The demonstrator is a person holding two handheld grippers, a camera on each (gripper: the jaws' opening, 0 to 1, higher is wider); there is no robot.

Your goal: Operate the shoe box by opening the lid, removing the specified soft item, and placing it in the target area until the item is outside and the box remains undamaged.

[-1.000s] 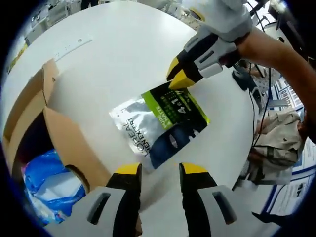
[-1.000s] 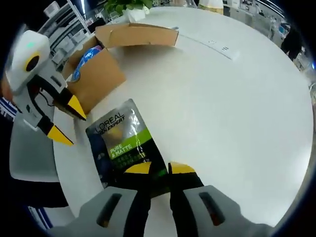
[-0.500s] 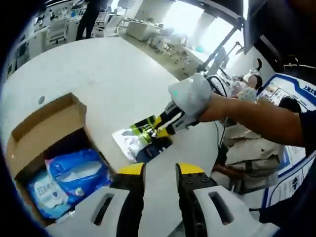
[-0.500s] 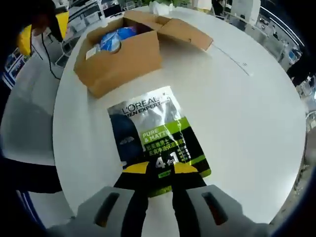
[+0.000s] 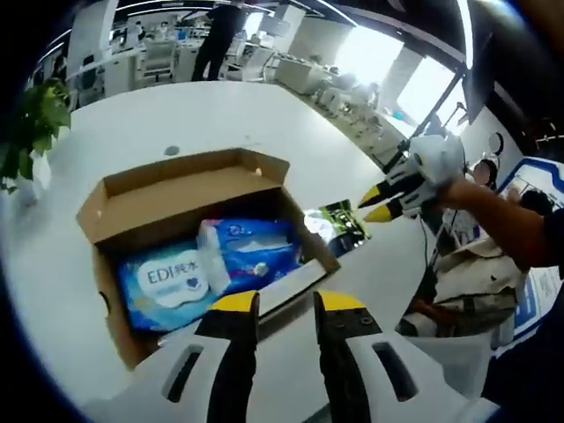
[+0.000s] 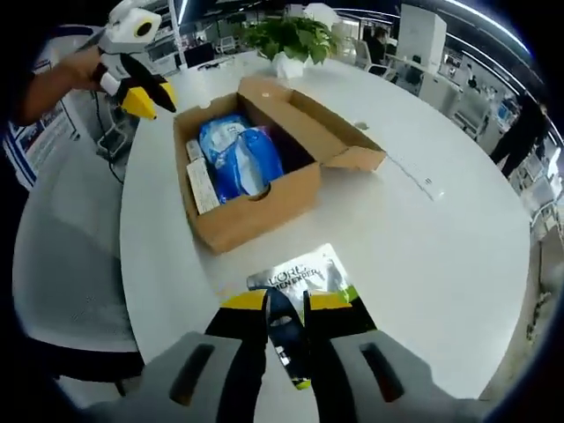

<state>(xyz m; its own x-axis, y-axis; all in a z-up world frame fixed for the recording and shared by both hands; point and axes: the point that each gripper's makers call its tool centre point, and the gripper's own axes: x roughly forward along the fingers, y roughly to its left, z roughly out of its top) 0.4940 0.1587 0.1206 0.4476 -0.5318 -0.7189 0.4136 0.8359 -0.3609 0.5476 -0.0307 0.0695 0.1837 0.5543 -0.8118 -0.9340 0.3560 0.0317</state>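
Cardboard shoe box (image 6: 264,189) open, blue packs (image 6: 238,159) inside, ahead of both jaw pairs.
Silver-green pouch (image 6: 304,280) flat on white table (image 6: 441,247) just beyond right gripper (image 6: 286,301), jaws slightly apart, empty; left gripper (image 5: 285,302) likewise.

table (image 6: 458,220) bears box (image 6: 256,207), pouch (image 6: 304,280), plant (image 6: 291,40).

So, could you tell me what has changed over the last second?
Both grippers, left and right, have drawn back from the pouch; the right one's fingers no longer reach over its edge. The pouch stays flat on the table beside the open box.
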